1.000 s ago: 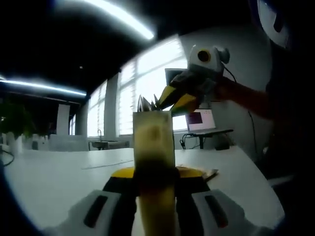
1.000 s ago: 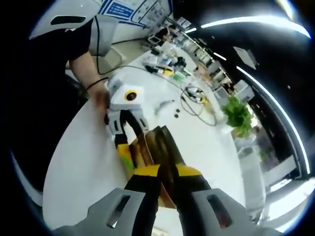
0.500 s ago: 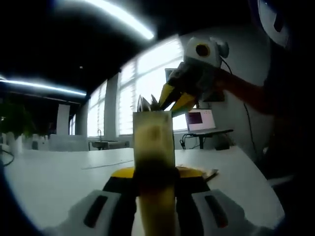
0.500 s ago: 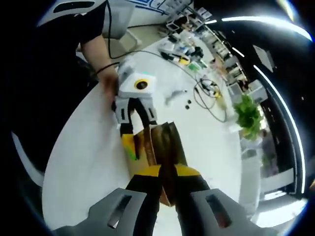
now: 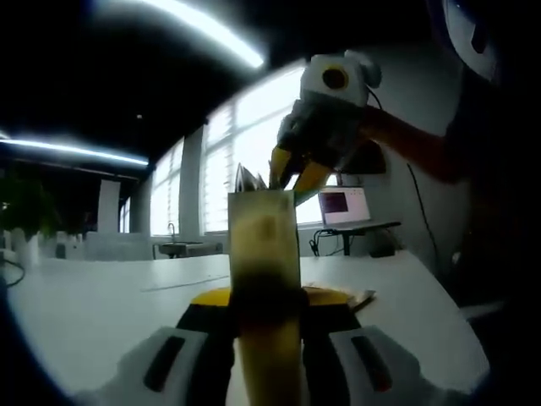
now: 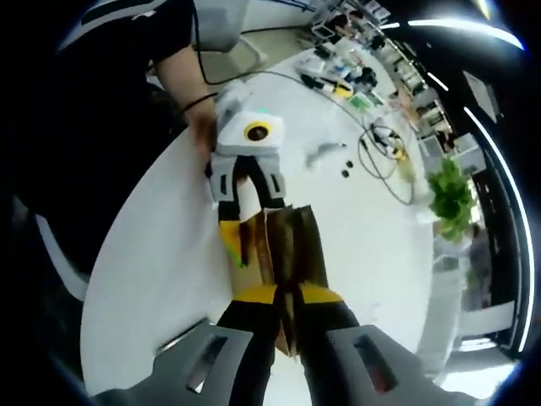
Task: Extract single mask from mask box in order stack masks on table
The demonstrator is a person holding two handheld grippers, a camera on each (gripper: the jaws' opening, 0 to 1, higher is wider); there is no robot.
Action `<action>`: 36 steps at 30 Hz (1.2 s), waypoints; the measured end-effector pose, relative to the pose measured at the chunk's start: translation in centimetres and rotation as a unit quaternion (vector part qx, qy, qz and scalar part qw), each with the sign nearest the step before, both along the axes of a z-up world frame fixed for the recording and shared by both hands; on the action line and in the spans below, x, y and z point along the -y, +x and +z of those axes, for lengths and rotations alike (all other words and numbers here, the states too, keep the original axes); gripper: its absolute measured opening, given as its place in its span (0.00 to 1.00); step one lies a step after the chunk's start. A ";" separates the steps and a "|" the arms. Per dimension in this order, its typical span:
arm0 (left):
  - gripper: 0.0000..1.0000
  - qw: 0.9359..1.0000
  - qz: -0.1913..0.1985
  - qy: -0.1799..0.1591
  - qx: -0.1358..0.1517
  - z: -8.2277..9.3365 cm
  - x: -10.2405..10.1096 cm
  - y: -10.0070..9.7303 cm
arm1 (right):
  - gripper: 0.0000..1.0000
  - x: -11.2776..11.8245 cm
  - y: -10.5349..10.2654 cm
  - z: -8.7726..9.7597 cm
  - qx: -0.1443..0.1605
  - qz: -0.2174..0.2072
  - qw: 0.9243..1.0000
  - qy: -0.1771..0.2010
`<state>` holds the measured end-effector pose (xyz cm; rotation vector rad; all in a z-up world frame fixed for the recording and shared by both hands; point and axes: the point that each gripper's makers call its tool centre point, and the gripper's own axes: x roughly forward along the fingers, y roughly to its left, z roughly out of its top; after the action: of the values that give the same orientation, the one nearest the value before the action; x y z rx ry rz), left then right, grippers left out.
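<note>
Mask box (image 5: 263,245) stands upright on the white table (image 5: 93,304), long axis vertical, pinched low between the closed jaws of the left gripper (image 6: 245,224). Right gripper (image 5: 292,173) hangs directly above the box's open top, yellow tips close together, pointing down; whether they pinch a mask I cannot tell. Against a second ago it has risen and turned steeper over the opening; box unmoved.
</note>
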<state>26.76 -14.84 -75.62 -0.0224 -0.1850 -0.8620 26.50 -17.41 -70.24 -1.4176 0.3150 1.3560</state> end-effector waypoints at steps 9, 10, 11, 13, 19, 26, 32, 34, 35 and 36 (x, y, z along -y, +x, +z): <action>0.32 1.000 0.000 0.001 0.000 0.0 0.0 0.0 | 0.04 0.0 -0.1 -0.2 -0.050 0.004 0.998 -0.025; 0.32 1.000 0.001 0.001 0.000 0.0 0.0 0.0 | 0.04 0.0 -0.1 -0.1 -0.058 0.003 0.998 -0.029; 0.32 1.000 0.000 0.001 0.000 0.0 0.0 0.0 | 0.04 0.0 -0.1 -0.1 -0.068 0.000 0.997 -0.029; 0.32 1.000 0.001 0.001 0.000 0.0 0.0 0.0 | 0.04 -0.2 0.0 -0.1 -0.082 -0.008 0.996 -0.031; 0.32 1.000 0.001 0.002 0.001 0.0 0.0 0.0 | 0.04 -0.2 -0.3 -0.1 -0.098 -0.006 0.995 -0.030; 0.32 1.000 0.000 0.002 0.000 0.0 0.0 0.0 | 0.03 -0.2 0.0 0.0 -0.103 -0.005 0.994 -0.027; 0.32 1.000 0.000 0.002 0.000 0.0 0.0 0.1 | 0.04 -0.4 -0.2 -0.5 -0.111 -0.005 0.993 -0.038; 0.32 1.000 0.000 0.003 0.001 0.0 0.0 0.1 | 0.04 -0.4 -0.1 -0.6 -0.107 0.004 0.993 -0.043; 0.32 1.000 0.000 0.002 0.000 0.0 0.0 0.1 | 0.04 -0.4 -0.1 -0.6 -0.107 0.003 0.993 -0.045; 0.32 1.000 0.000 0.002 0.000 0.0 0.0 0.0 | 0.04 -0.4 -0.1 -0.6 -0.108 0.002 0.993 -0.046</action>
<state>26.80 -14.85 -75.66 -0.0177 -0.1834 -0.8625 26.38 -17.03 -70.88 -1.3487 0.5225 1.5178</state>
